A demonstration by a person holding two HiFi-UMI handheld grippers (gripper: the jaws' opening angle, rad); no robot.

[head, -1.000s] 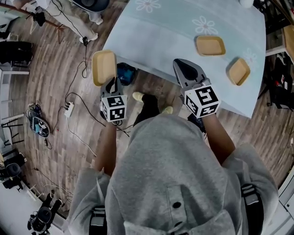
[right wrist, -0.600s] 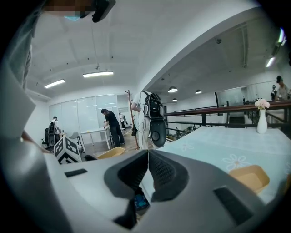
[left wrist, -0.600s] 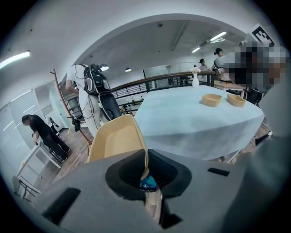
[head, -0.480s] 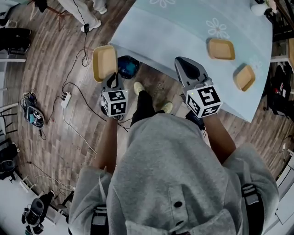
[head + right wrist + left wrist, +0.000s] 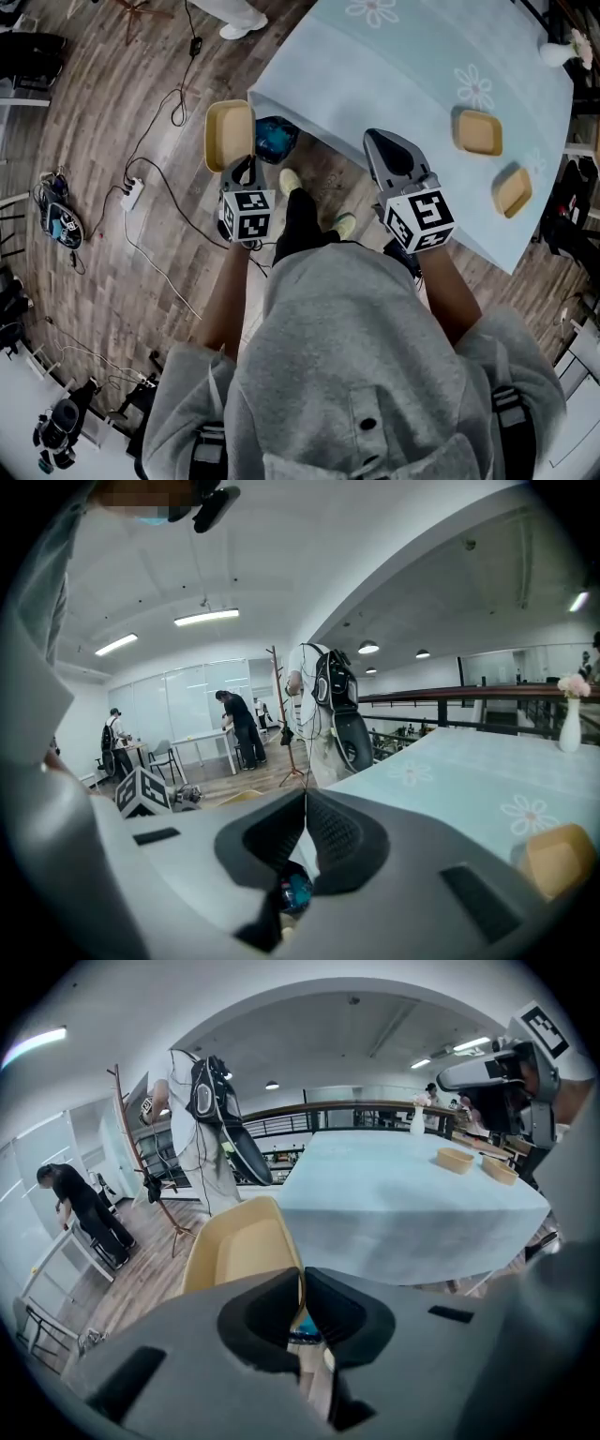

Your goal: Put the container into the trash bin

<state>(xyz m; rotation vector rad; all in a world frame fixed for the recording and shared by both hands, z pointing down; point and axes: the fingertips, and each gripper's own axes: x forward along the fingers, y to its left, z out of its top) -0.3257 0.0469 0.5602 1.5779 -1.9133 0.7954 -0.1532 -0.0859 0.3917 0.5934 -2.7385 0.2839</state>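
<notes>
The container (image 5: 229, 134) is pinched at its rim by the fingers of the left gripper (image 5: 246, 171), just left of the trash bin (image 5: 276, 139) at the bench (image 5: 394, 66) corner, and the fingers of the right gripper (image 5: 386, 142) are closed on nothing.

I am standing in a large open-plan office or lab workspace. The wood-plank floor (image 5: 94, 141) below me is strewn with cables (image 5: 181, 94) and a power strip (image 5: 130, 195). Ceiling strip lights (image 5: 204, 618), glass partition walls (image 5: 183, 700), a white desk (image 5: 202, 738) with people (image 5: 234, 719) working at it, a coat stand (image 5: 277, 710) and a balcony railing (image 5: 441, 694) surround a cloth-covered table (image 5: 403, 84).
</notes>
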